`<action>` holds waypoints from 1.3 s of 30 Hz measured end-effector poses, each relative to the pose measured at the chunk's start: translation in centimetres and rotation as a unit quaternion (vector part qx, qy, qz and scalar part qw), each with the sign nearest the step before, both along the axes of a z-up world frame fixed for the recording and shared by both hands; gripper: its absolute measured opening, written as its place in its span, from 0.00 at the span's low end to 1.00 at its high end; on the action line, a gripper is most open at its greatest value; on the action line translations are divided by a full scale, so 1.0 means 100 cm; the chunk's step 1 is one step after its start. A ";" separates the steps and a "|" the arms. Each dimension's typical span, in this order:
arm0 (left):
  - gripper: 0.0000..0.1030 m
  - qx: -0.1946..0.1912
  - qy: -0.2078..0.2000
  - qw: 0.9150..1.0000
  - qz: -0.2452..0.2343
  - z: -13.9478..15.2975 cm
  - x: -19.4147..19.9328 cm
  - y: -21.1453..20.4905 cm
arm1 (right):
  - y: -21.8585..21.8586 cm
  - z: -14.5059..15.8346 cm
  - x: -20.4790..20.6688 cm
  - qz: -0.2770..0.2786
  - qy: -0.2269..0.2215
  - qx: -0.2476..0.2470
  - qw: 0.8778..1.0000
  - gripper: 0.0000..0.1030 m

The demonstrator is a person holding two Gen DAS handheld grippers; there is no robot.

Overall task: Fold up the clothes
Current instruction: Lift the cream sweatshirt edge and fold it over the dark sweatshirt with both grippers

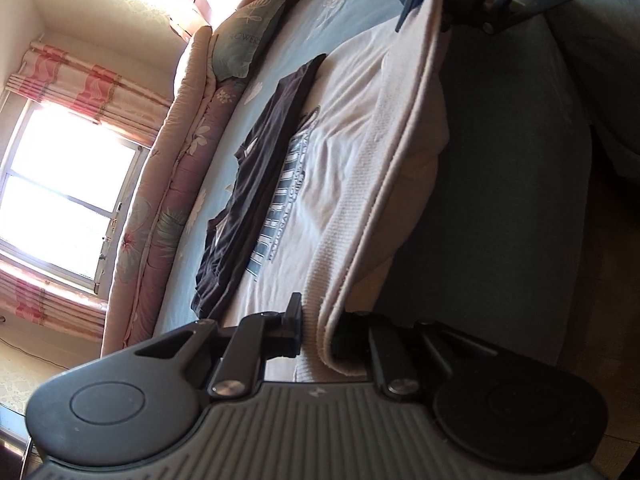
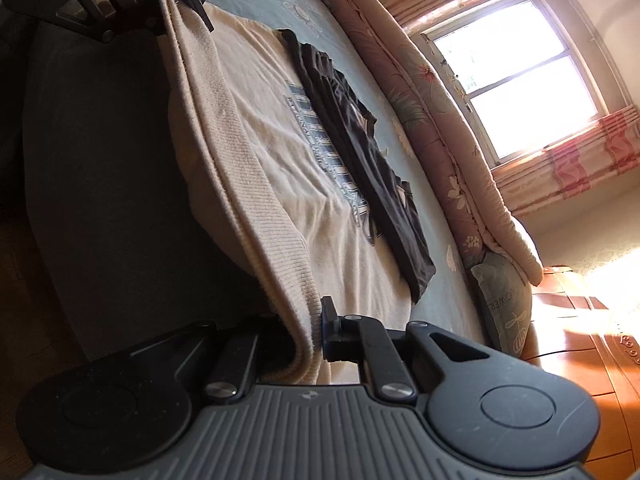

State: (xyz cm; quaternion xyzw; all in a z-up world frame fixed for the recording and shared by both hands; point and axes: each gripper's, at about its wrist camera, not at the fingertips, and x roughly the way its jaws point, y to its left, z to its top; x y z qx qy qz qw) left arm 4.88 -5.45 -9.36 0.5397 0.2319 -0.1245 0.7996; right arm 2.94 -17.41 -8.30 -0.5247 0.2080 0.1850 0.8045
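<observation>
A cream sweatshirt with grey lettering lies spread on the bed, its ribbed hem lifted off the near edge. At one end of that hem my left gripper is shut on the cloth. My right gripper pinches the other end at the top of the left wrist view. In the right wrist view the right gripper is shut on the hem of the sweatshirt, and the left gripper grips it at the top. A folded dark garment rests along the sweatshirt's far side.
The bed has a blue flowered sheet and a dark side panel below the hem. A rolled floral quilt and a pillow line the far side. A bright window and a wooden headboard stand beyond.
</observation>
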 end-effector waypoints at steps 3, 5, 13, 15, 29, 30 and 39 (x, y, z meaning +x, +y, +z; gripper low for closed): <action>0.11 -0.005 -0.007 1.000 0.004 0.009 0.019 0.002 | 0.001 0.009 0.016 0.000 -0.009 0.000 1.000 0.12; 0.11 -0.006 -0.012 1.000 0.006 0.014 0.032 0.003 | 0.003 0.014 0.029 -0.003 -0.011 0.002 1.000 0.12; 0.11 -0.010 -0.022 1.000 0.015 0.030 0.097 0.016 | 0.010 0.037 0.093 -0.015 -0.026 0.020 0.999 0.12; 0.11 -0.009 -0.024 1.000 0.016 0.033 0.117 0.019 | 0.012 0.042 0.112 -0.017 -0.030 0.023 0.999 0.12; 0.13 -0.031 -0.031 0.998 0.038 0.035 0.263 0.028 | 0.024 0.053 0.266 -0.040 -0.037 0.059 0.997 0.12; 0.13 -0.032 -0.030 0.998 0.039 0.033 0.273 0.029 | 0.025 0.052 0.277 -0.040 -0.037 0.060 0.997 0.12; 0.14 -0.046 -0.005 0.997 0.061 0.000 0.336 0.037 | 0.035 0.018 0.347 -0.042 -0.007 0.066 0.997 0.12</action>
